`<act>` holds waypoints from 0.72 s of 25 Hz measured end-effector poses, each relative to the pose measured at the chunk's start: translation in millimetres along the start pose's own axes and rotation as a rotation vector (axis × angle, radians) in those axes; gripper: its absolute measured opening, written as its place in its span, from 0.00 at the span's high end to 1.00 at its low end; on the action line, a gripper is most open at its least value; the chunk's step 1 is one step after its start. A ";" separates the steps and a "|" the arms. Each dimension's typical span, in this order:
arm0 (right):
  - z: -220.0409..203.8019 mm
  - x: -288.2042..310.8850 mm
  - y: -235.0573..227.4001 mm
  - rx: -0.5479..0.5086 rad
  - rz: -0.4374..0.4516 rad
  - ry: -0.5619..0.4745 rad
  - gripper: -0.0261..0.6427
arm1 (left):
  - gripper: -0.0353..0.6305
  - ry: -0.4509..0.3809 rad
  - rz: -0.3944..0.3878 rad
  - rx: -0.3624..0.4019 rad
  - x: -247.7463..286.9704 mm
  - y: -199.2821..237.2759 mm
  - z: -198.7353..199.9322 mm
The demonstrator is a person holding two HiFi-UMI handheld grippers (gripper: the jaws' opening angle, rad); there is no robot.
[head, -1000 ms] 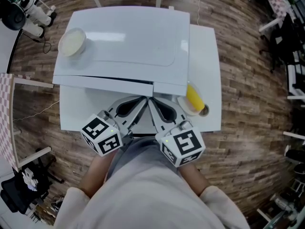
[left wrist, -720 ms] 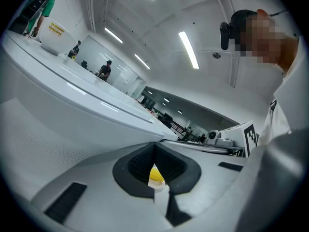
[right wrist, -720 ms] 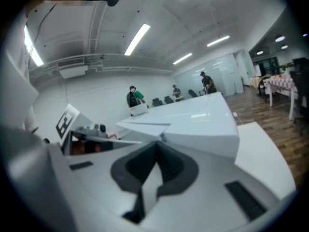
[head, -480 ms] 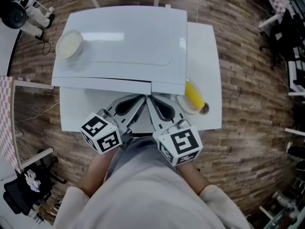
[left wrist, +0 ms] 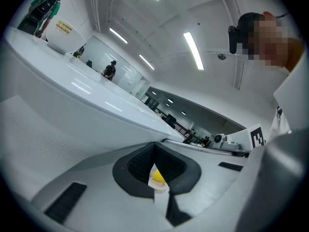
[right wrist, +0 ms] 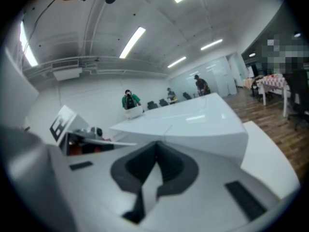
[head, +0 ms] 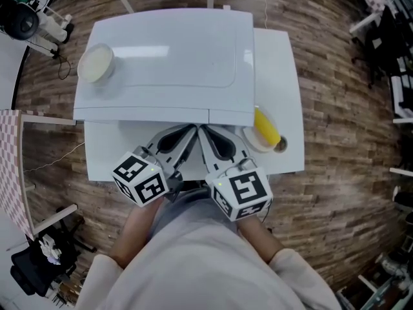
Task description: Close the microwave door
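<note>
From above, the white microwave [head: 168,57] stands on a white table [head: 284,76]. Its front edge looks flush, with a short seam near the middle; the door face itself is hidden from this angle. My left gripper [head: 192,130] and right gripper [head: 202,130] sit side by side just in front of that edge, tips almost together and pointing at it. Both are shut with nothing between the jaws. In the left gripper view the left gripper [left wrist: 154,145] points along the microwave's white side [left wrist: 58,105]. The right gripper [right wrist: 157,145] faces the microwave [right wrist: 203,120].
A white bowl [head: 95,63] rests on the microwave's top at the back left. A yellow object in a small white dish [head: 264,131] sits on the table right of the grippers. Wooden floor surrounds the table, with chairs and equipment at the edges.
The dark gap along the microwave's front edge has closed to a flush line. Both grippers stay almost where they were.
</note>
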State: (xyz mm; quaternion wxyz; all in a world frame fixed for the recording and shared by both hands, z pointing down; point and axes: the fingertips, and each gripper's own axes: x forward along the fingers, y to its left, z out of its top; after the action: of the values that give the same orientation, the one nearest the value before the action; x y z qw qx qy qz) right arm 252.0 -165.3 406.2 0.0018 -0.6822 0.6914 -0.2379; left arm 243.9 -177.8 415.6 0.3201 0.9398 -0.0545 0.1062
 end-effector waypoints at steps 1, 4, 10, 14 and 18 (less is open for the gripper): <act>1.2 -0.7 0.8 -0.003 -0.005 -0.003 0.93 | 0.93 -0.002 -0.008 0.004 -1.3 -1.5 1.9; 5.2 -4.3 3.3 -0.002 -0.032 -0.016 0.93 | 0.93 -0.003 -0.043 0.016 -6.1 -8.5 6.7; 8.9 -8.0 16.3 0.002 -0.087 -0.044 0.93 | 0.93 0.009 -0.096 0.026 -22.2 -13.8 10.0; 17.4 -20.3 26.2 0.011 -0.100 -0.070 0.93 | 0.93 0.015 -0.129 0.054 -30.6 -23.9 11.8; 18.9 -26.4 39.1 -0.010 -0.100 -0.076 0.93 | 0.93 0.011 -0.140 0.055 -42.0 -27.3 14.2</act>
State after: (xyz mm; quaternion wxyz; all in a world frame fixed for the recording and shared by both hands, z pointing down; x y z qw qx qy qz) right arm 223.2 -148.3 368.0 0.0129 -0.7245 0.6570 -0.2082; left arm 210.1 -163.5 378.7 0.3013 0.9491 0.0160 0.0902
